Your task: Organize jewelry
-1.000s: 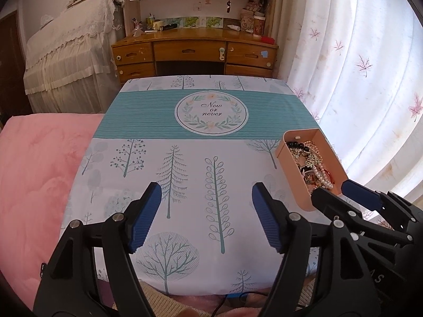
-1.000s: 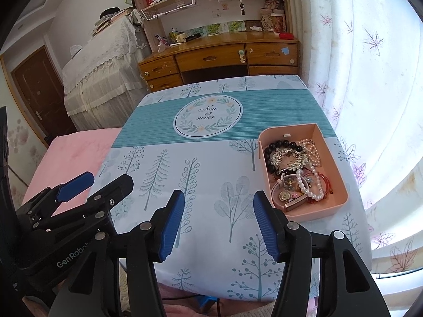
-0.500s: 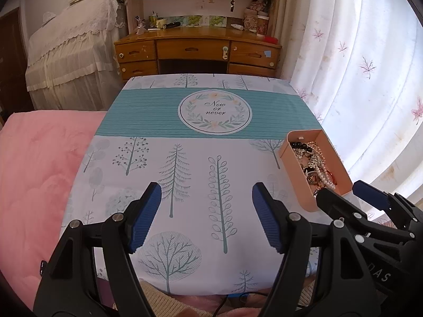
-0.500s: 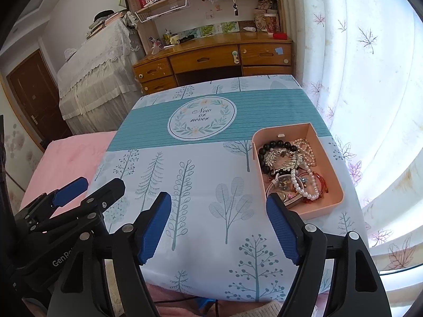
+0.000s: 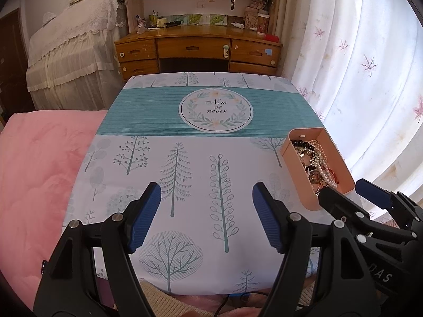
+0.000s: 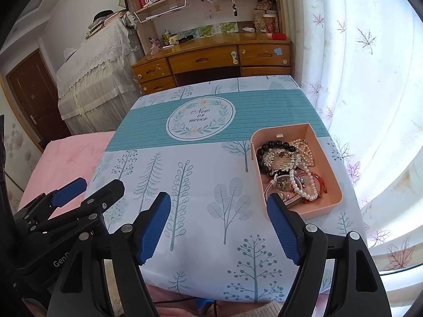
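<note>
A pink tray (image 6: 331, 163) stands at the right side of the cloth-covered table (image 6: 201, 174). Inside it lie a black bead bracelet (image 6: 275, 145), a silver ornament (image 6: 283, 158), a pearl strand (image 6: 304, 187) and other tangled jewelry. In the left wrist view the tray (image 5: 296, 169) shows at the right with the jewelry (image 5: 317, 161) heaped in it. My right gripper (image 6: 219, 203) hangs open over the table's near edge, just left of the tray's near corner, and holds nothing. My left gripper (image 5: 206, 198) is open and holds nothing, further left over the tree print. Each gripper shows in the other's view: right (image 5: 343, 189), left (image 6: 99, 185).
A pink quilt (image 5: 39, 171) borders the table on the left. A white curtain (image 6: 370, 92) hangs close along the right side. Beyond the table's far end stand a wooden desk (image 5: 198, 50) with shelves above and a lace-covered piece of furniture (image 5: 71, 60).
My right gripper's jaws have spread wider apart. The left gripper's jaws stand as before, and both hands have stayed roughly in place.
</note>
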